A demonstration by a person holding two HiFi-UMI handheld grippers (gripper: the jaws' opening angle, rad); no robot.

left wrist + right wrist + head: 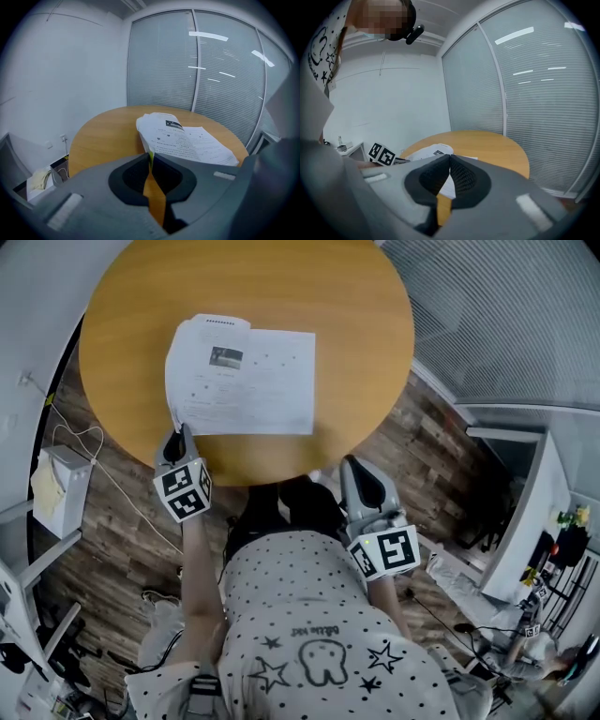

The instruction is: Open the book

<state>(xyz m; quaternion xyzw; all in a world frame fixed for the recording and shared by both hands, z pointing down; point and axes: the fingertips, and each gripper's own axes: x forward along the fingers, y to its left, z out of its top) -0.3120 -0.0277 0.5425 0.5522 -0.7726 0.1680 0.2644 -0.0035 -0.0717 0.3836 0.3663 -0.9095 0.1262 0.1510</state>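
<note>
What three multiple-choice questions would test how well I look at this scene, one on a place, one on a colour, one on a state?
1. Where does the book lie?
A. on the round table
B. on the floor
C. on a chair

2. What colour is the table's top?
A. white
B. black
C. orange-brown wood

3. How do the right tongs stand?
A. jaws wide apart
B. jaws together, nothing between them
C. clamped on a cup

Answers:
1 A: the head view shows its white printed pages lying on the tabletop.
2 C: all three views show that warm wood tone.
3 B: the right gripper view shows the jaw tips meeting with nothing between them.
</note>
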